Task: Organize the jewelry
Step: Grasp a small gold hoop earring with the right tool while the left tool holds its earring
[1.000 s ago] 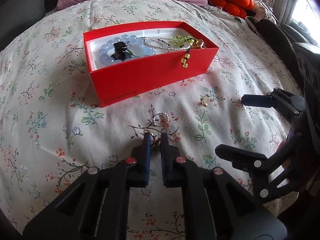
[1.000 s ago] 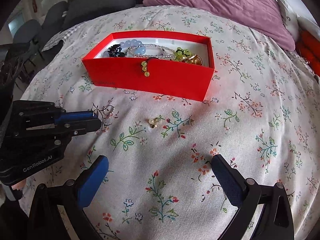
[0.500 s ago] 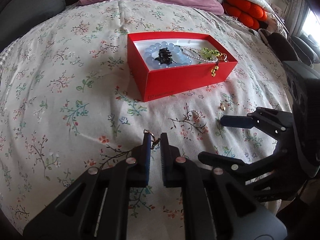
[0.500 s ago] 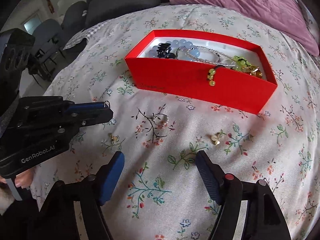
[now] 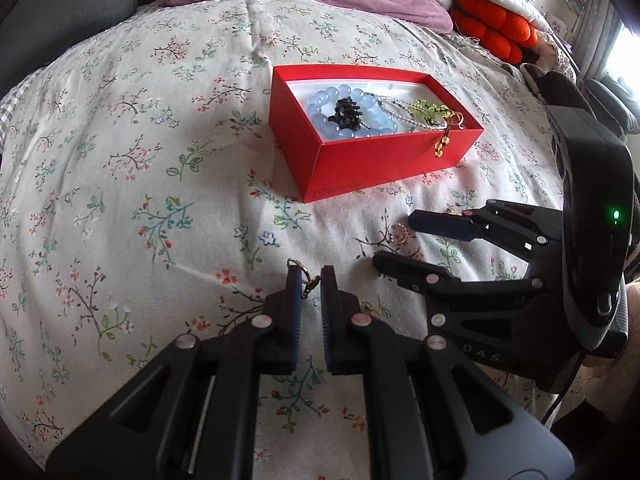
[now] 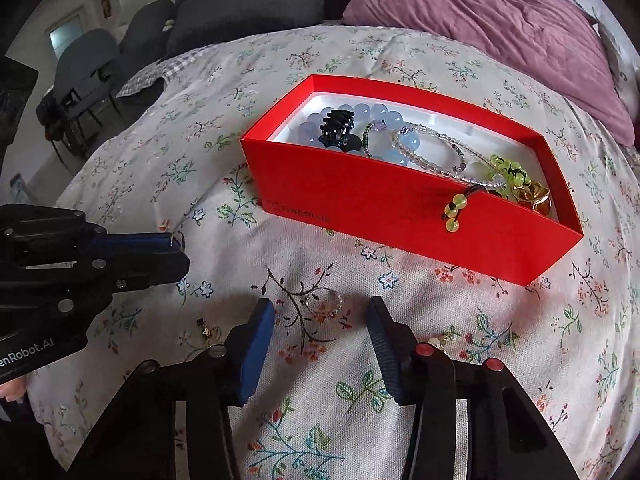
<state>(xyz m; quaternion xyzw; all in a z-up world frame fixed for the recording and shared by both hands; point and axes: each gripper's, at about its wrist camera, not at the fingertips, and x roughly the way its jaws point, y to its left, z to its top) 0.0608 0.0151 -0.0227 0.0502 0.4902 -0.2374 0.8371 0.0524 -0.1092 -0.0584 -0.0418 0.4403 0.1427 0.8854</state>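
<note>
Floral bedspread (image 5: 120, 184), red box (image 5: 384, 168) mid-bed, left gripper (image 5: 308, 280) pinching earring (image 5: 309, 283), right gripper (image 6: 320, 316) spread around ring (image 6: 325, 300).

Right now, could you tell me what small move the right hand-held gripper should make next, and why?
Probably lower the right hand-held gripper a little and close: it is open, and the beaded ring lies on the floral bedspread between its fingertips, outside the red box.

The red box (image 6: 400, 200) carries a faint "ONEPLUS" with a small logo low on its long front wall, near the left corner. To the left of the box, the left gripper (image 6: 176, 248) has "enRobot.AI" in white on its black body, the first letter cut off. The right gripper (image 5: 394, 246), right of the box, shows pale letters "D A S".
</note>
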